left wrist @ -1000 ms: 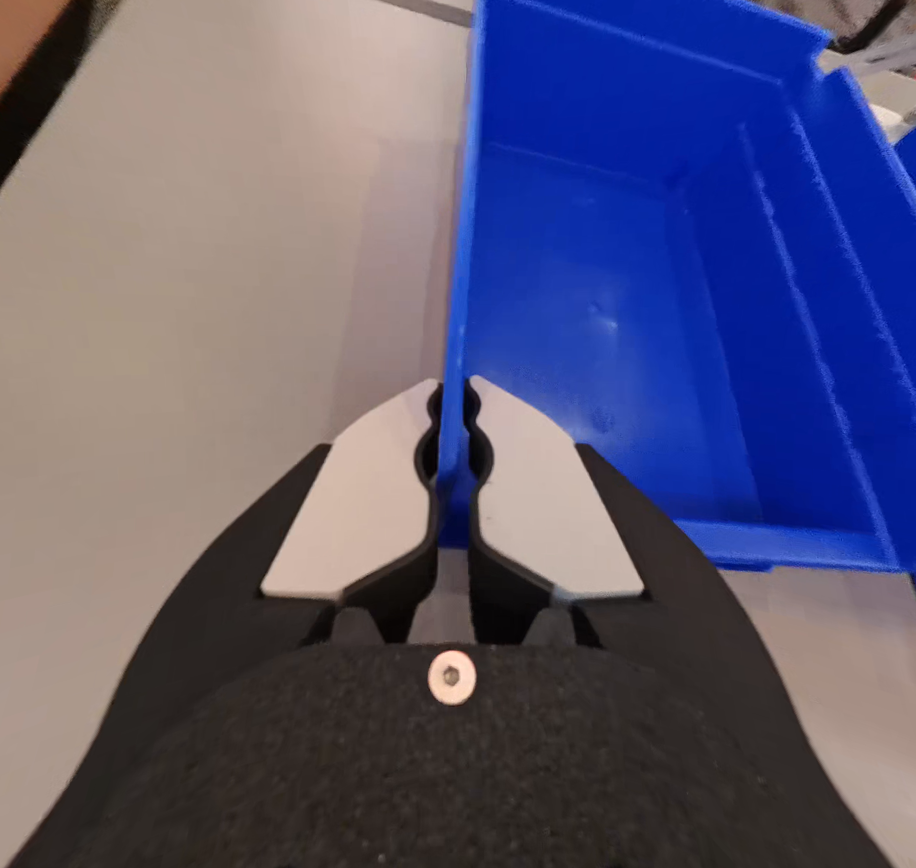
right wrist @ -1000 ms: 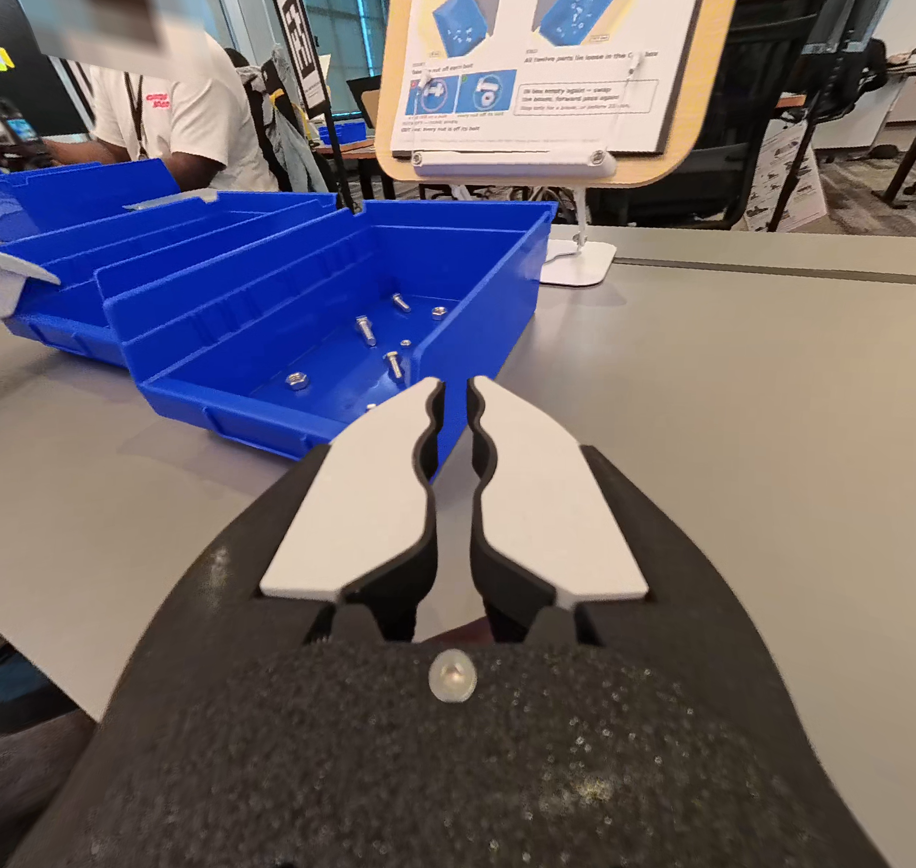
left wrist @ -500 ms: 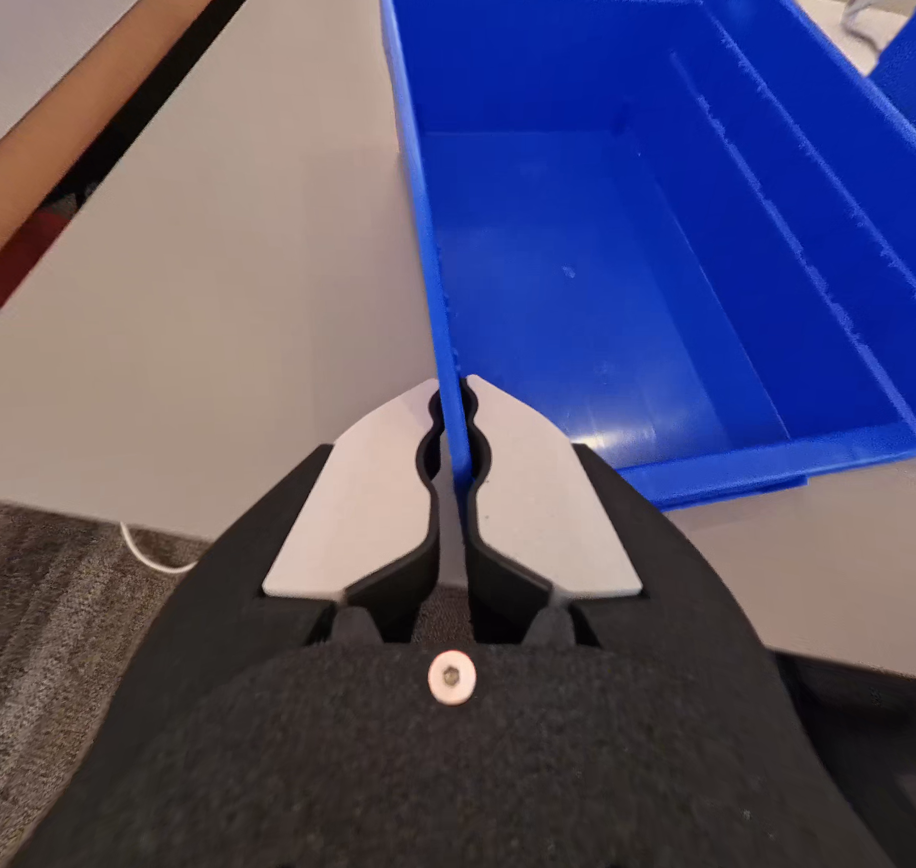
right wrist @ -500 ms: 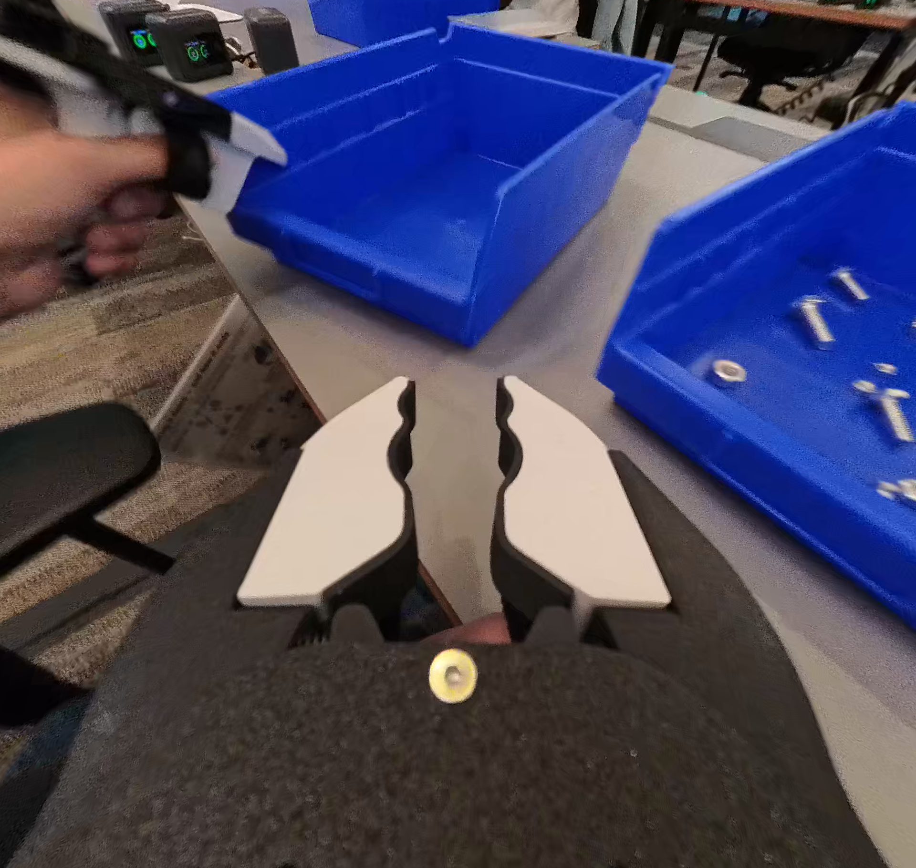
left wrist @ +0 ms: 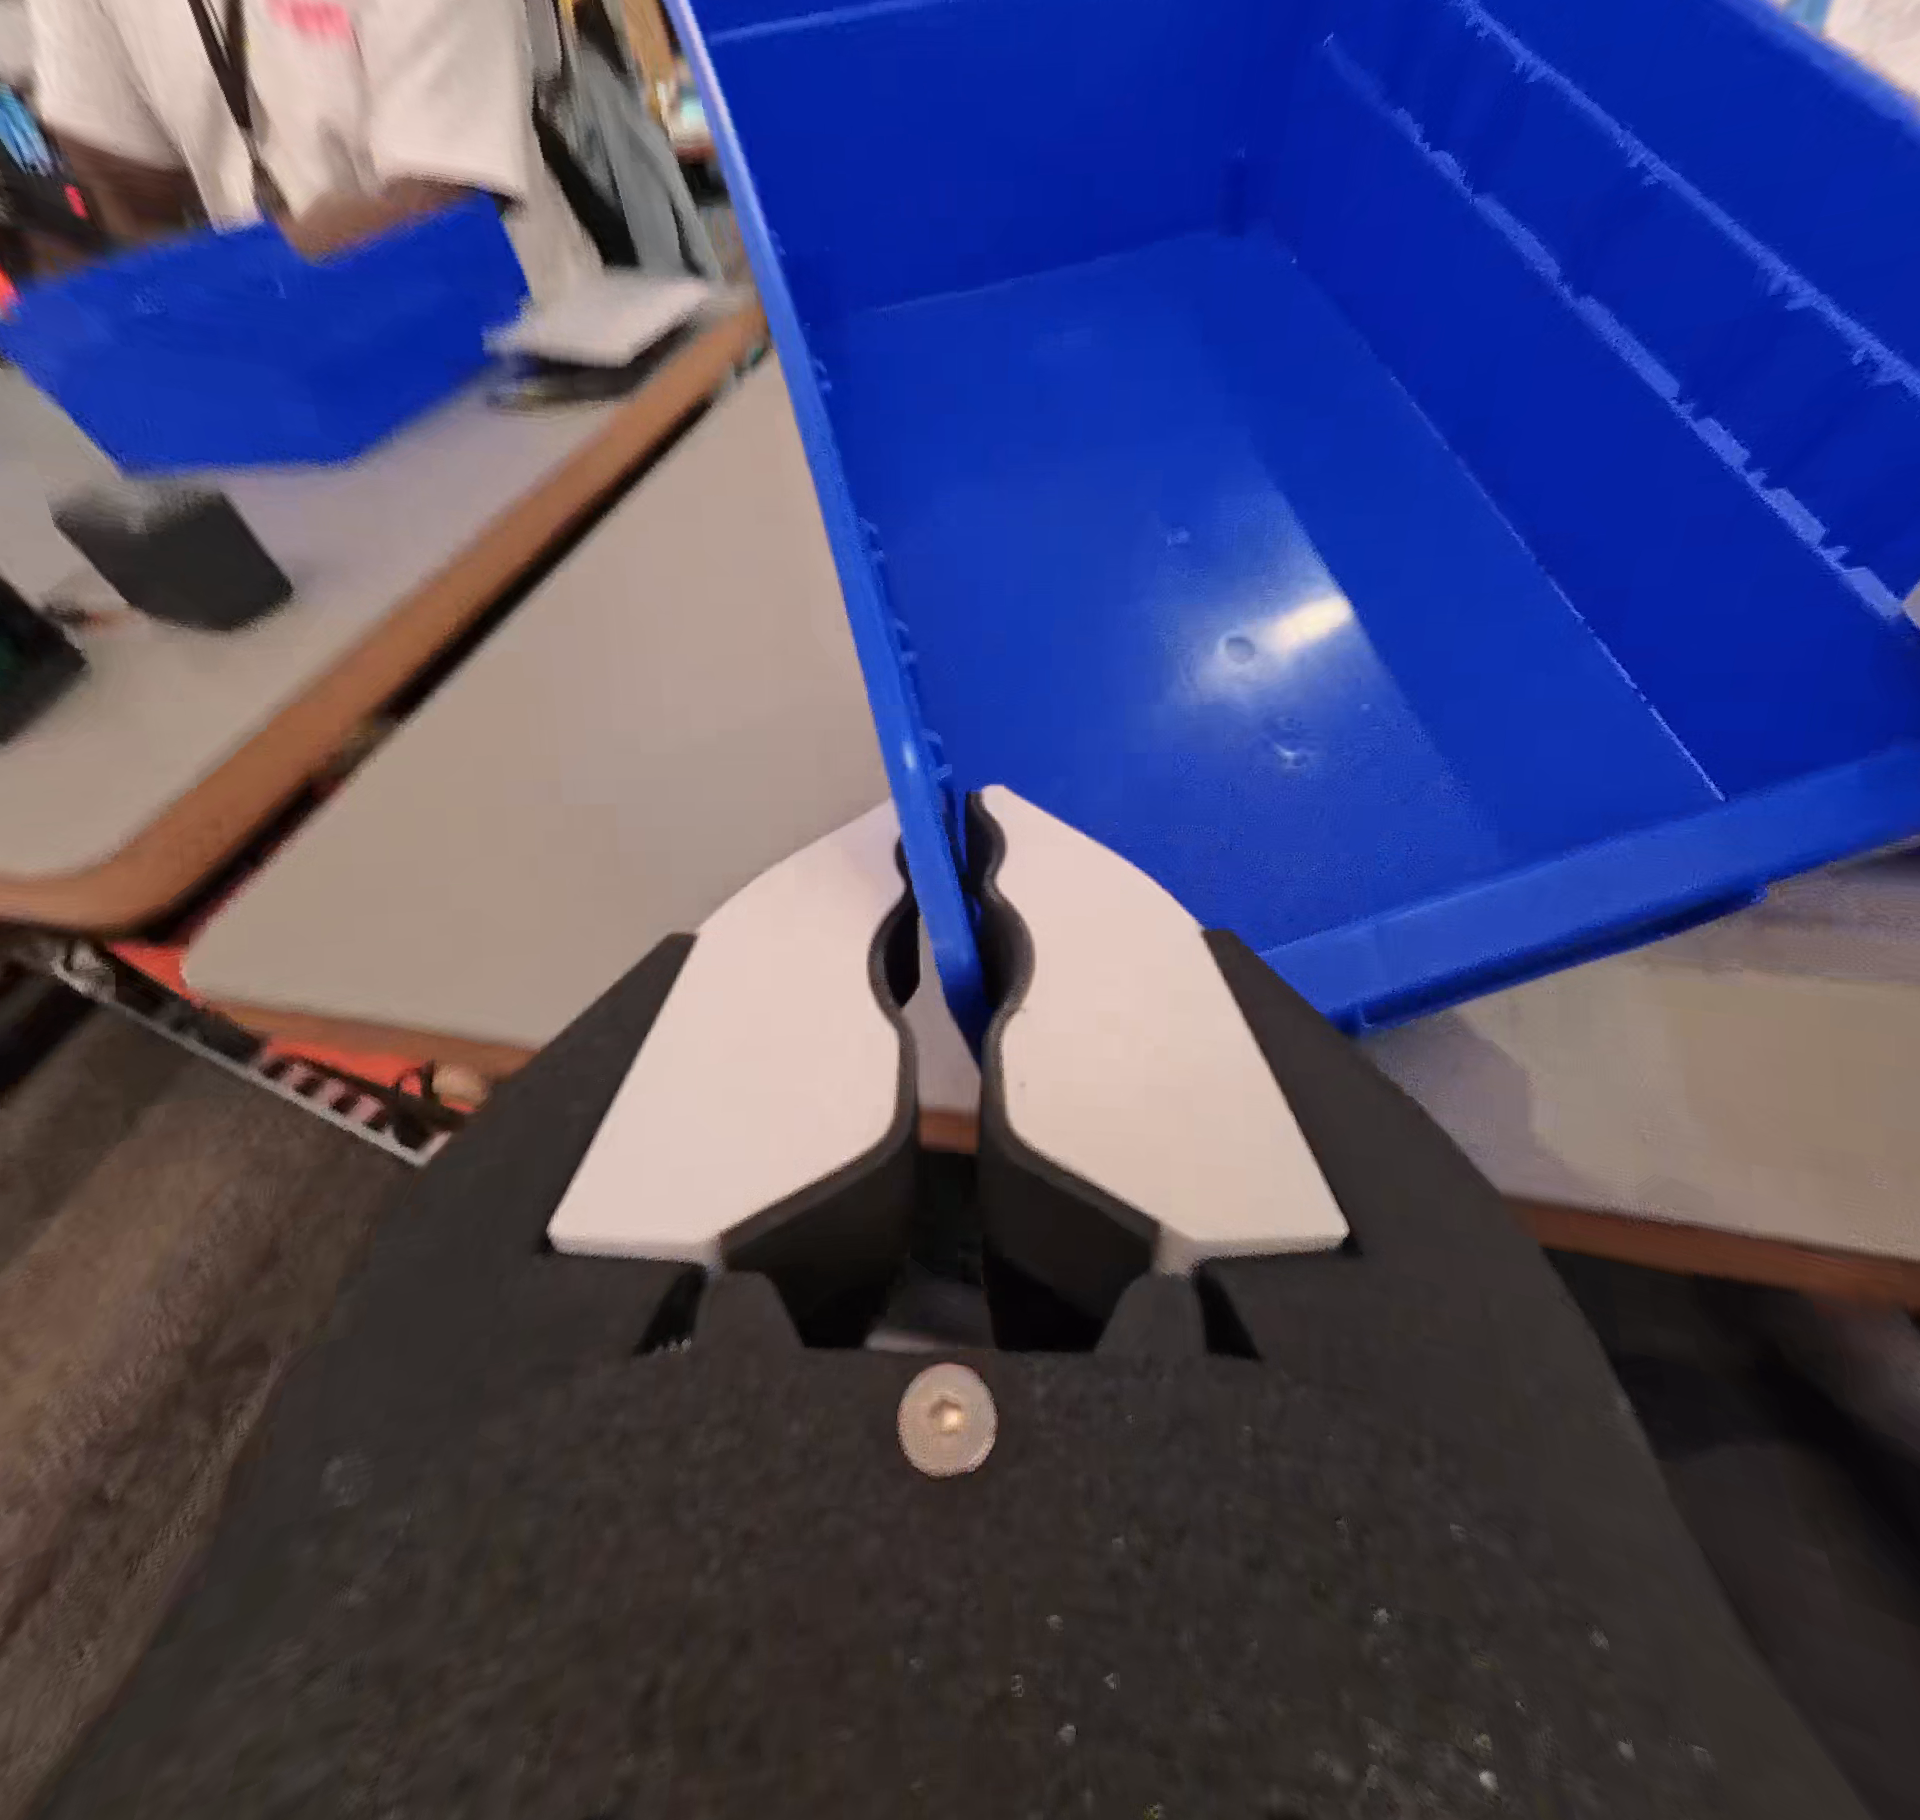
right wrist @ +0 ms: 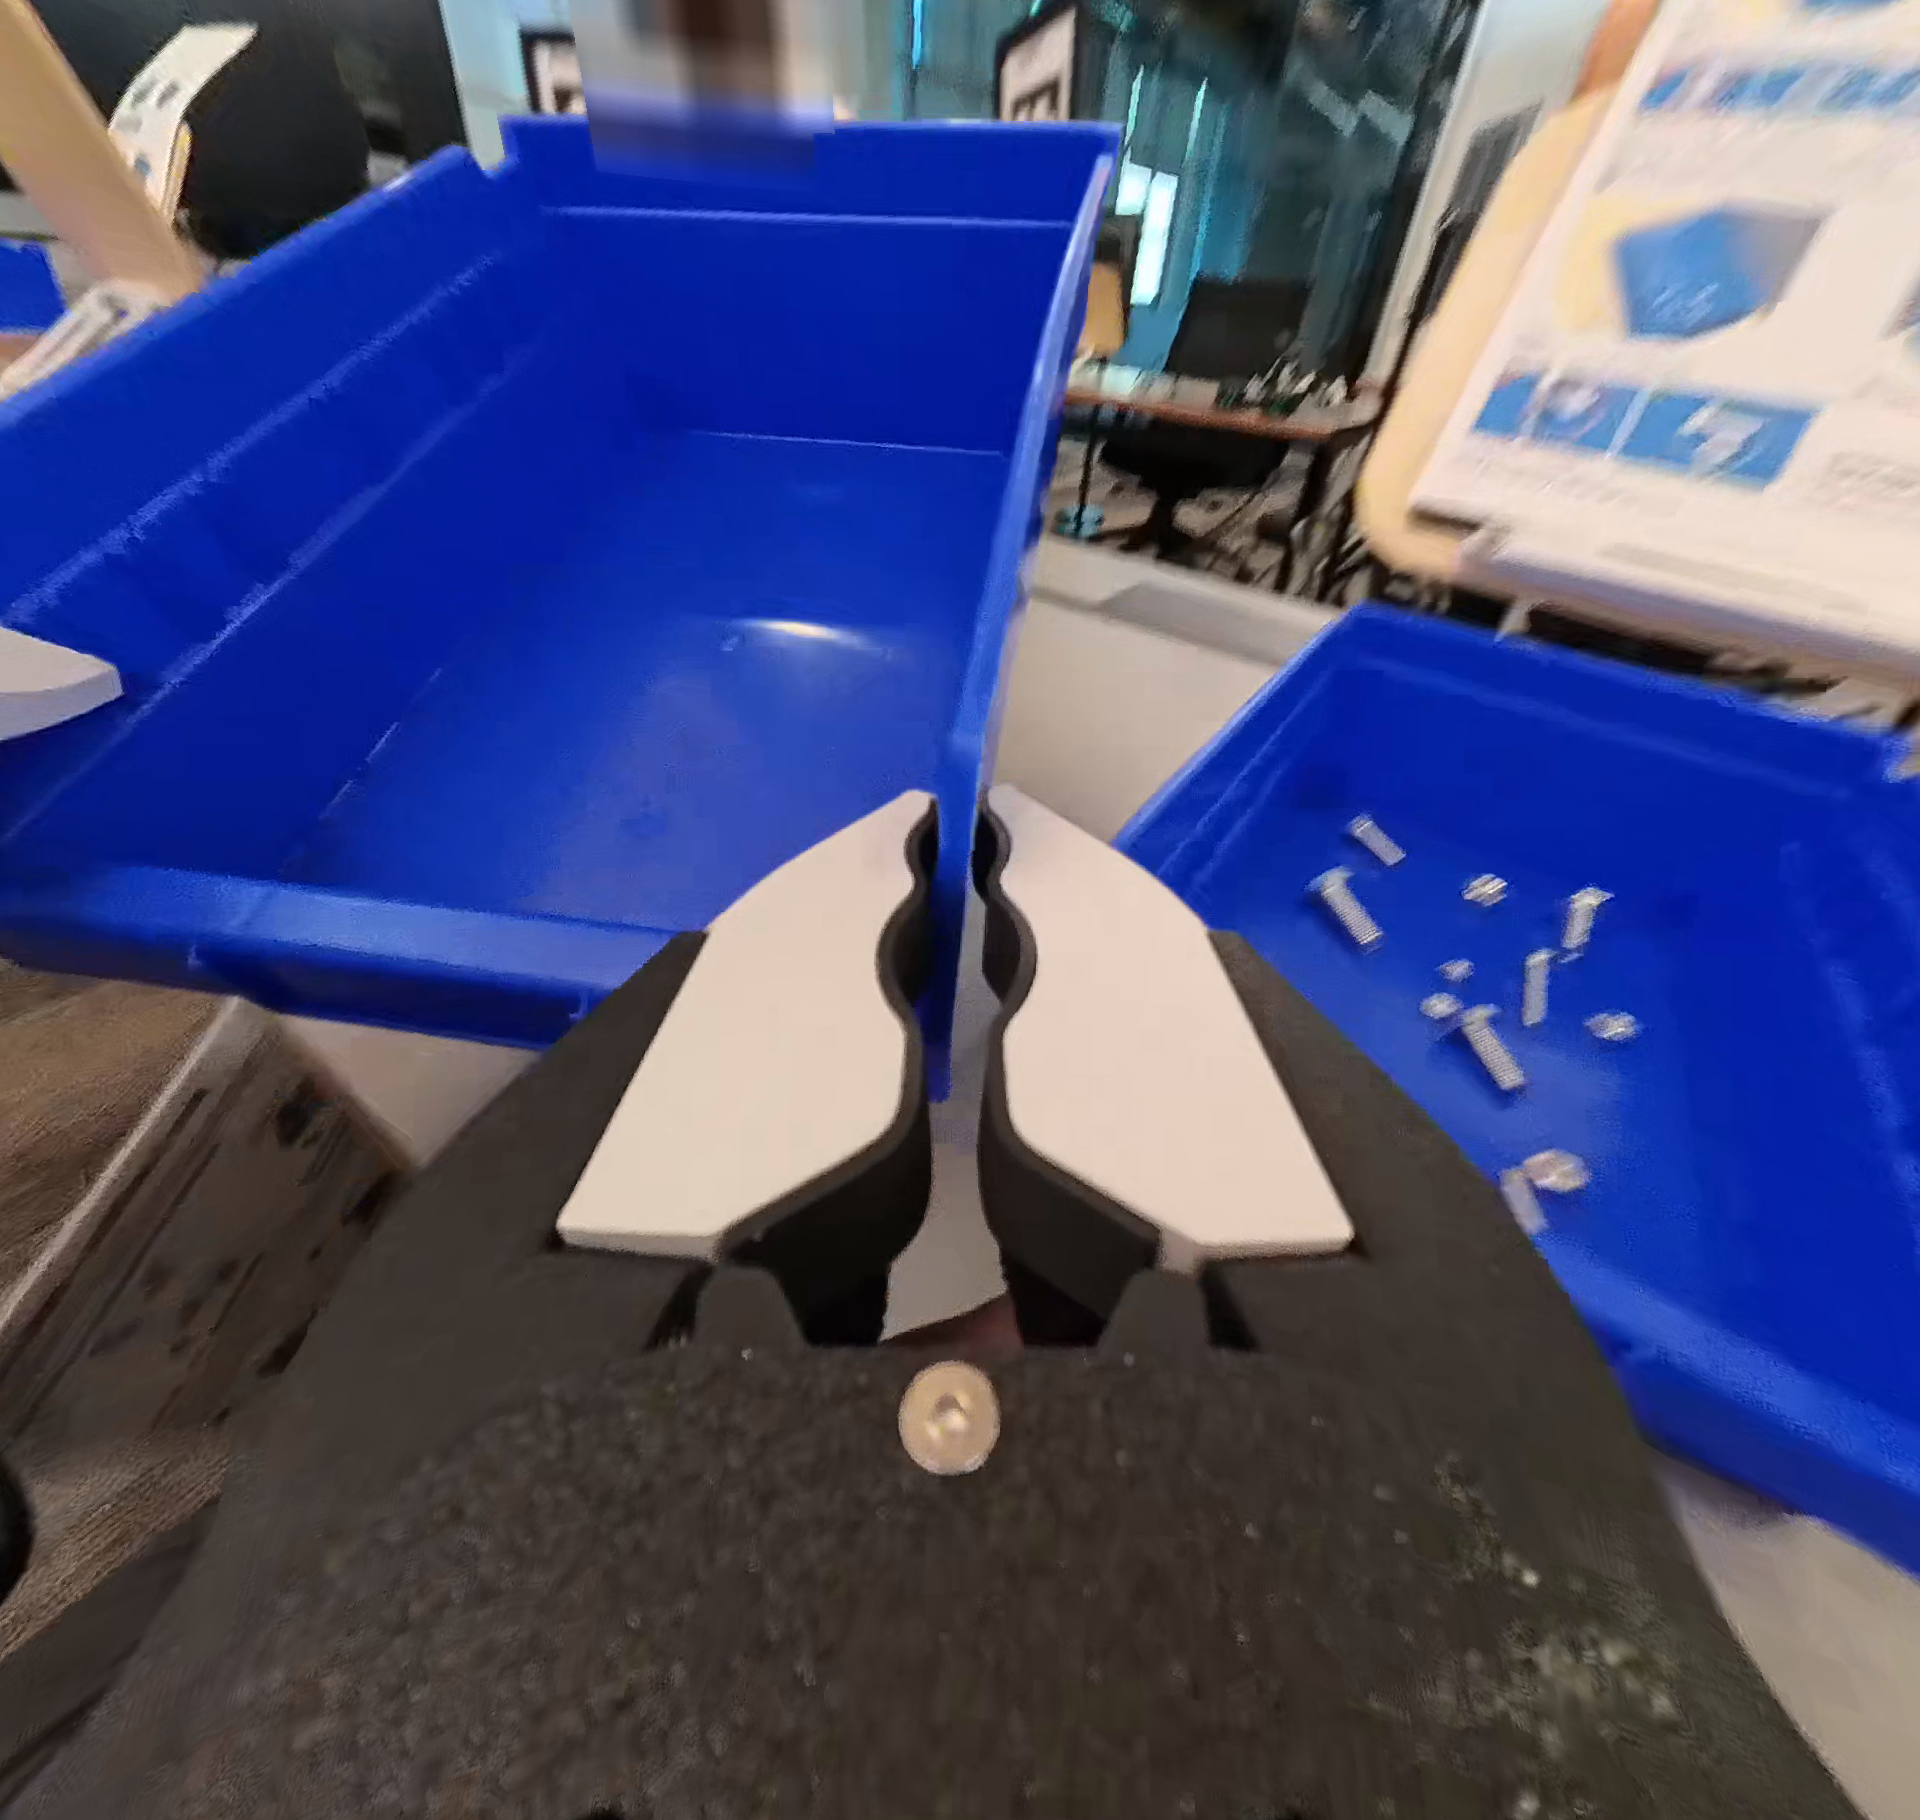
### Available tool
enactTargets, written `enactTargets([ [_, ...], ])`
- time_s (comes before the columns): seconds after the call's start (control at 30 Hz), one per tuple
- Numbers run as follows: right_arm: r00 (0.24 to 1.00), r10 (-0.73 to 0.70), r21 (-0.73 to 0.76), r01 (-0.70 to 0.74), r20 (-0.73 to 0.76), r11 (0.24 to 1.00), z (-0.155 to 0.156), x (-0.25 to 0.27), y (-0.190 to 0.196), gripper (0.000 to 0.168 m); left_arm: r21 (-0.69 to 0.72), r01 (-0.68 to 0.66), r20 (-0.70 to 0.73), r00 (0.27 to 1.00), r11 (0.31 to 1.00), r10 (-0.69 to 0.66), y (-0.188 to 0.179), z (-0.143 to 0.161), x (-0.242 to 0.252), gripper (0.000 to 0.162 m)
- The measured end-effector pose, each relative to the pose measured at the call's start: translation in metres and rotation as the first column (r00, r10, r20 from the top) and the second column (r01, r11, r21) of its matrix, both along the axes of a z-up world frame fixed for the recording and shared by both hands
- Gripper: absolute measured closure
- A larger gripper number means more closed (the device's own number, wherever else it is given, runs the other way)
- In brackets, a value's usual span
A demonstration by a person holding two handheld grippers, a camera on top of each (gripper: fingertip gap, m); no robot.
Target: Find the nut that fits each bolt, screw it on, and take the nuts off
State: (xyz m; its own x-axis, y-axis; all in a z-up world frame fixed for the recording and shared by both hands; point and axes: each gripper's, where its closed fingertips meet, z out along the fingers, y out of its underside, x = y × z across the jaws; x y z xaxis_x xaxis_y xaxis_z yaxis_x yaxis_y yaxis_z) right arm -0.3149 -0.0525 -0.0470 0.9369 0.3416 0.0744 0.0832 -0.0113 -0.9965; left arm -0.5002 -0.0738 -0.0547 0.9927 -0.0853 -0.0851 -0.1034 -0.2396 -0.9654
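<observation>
An empty blue bin (left wrist: 1195,523) is held by both grippers. My left gripper (left wrist: 940,814) is shut on its left wall near the front corner. My right gripper (right wrist: 958,825) is shut on its right wall, with the bin (right wrist: 623,627) spreading to the left. A fingertip (right wrist: 42,690) of the left gripper shows at the left edge of the right wrist view. A second blue bin (right wrist: 1766,1438) sits to the right on the grey table. It holds several loose bolts (right wrist: 1349,910) and nuts (right wrist: 1612,1024).
The held bin is close to the table's front edge (left wrist: 1662,1251), with carpet below. A neighbouring table (left wrist: 416,627) on the left carries another blue bin (left wrist: 260,347) and a black box (left wrist: 171,555). A person in a white shirt (left wrist: 312,56) is behind it. An instruction board (right wrist: 1683,316) stands at the right. Tip to tip, the grippers are about 20 cm apart.
My right gripper swung left from open above the table, reached the empty bin's right wall and shut on it. My left gripper kept its grip and the view tilted up.
</observation>
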Motion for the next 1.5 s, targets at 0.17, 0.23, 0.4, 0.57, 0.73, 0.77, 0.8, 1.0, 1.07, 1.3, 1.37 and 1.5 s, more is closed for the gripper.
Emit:
enactTargets([
  [0.17,0.991,-0.130,0.113,0.132,-0.017,0.985,0.081,0.083,-0.005,0.163,0.089,0.161,-0.006,0.987,0.983,-0.161,0.026,0.075,0.083,0.156],
  [0.23,0.980,-0.197,0.131,0.200,-0.031,0.971,0.106,0.134,-0.007,0.164,0.116,0.247,-0.020,0.969,0.962,-0.246,0.035,0.101,0.136,0.156],
  [0.4,0.906,-0.421,0.091,0.422,-0.032,0.902,0.129,0.286,-0.018,0.165,0.125,0.426,-0.062,0.905,0.896,-0.422,0.053,0.128,0.292,0.155],
  [0.57,0.796,-0.604,-0.061,0.601,-0.033,0.797,0.083,0.432,-0.040,0.166,0.002,0.553,-0.058,0.832,0.833,-0.552,0.057,0.087,0.444,0.155],
  [0.73,0.762,-0.646,-0.214,0.625,-0.045,0.751,0.001,0.527,-0.059,0.166,-0.147,0.596,-0.064,0.790,0.789,-0.609,0.047,0.013,0.543,0.155],
  [0.77,0.761,-0.648,-0.238,0.625,-0.026,0.743,-0.014,0.539,-0.061,0.165,-0.180,0.597,-0.058,0.787,0.782,-0.614,0.047,-0.004,0.556,0.155],
  [0.8,0.763,-0.646,-0.263,0.623,-0.002,0.736,-0.027,0.549,-0.062,0.165,-0.213,0.598,-0.045,0.784,0.773,-0.619,0.046,-0.019,0.566,0.155],
  [1.0,0.775,-0.631,-0.379,0.592,0.027,0.711,-0.080,0.574,-0.060,0.166,-0.307,0.594,-0.004,0.780,0.743,-0.625,0.040,-0.073,0.587,0.153],
  [1.07,0.785,-0.619,-0.380,0.580,0.023,0.721,-0.083,0.578,-0.055,0.166,-0.308,0.604,0.018,0.776,0.735,-0.630,0.040,-0.078,0.589,0.151],
  [1.3,0.798,-0.602,-0.397,0.542,-0.032,0.741,-0.088,0.595,-0.045,0.162,-0.316,0.724,0.021,0.651,0.613,-0.759,0.006,-0.070,0.586,0.124],
  [1.37,0.771,-0.635,-0.373,0.602,0.045,0.706,-0.083,0.601,-0.053,0.144,-0.263,0.784,0.024,0.587,0.562,-0.809,-0.019,-0.050,0.559,0.125],
  [1.5,0.743,-0.667,-0.234,0.658,0.050,0.716,-0.033,0.585,-0.065,0.141,-0.147,0.763,-0.050,0.630,0.630,-0.775,-0.017,-0.009,0.446,0.133],
])
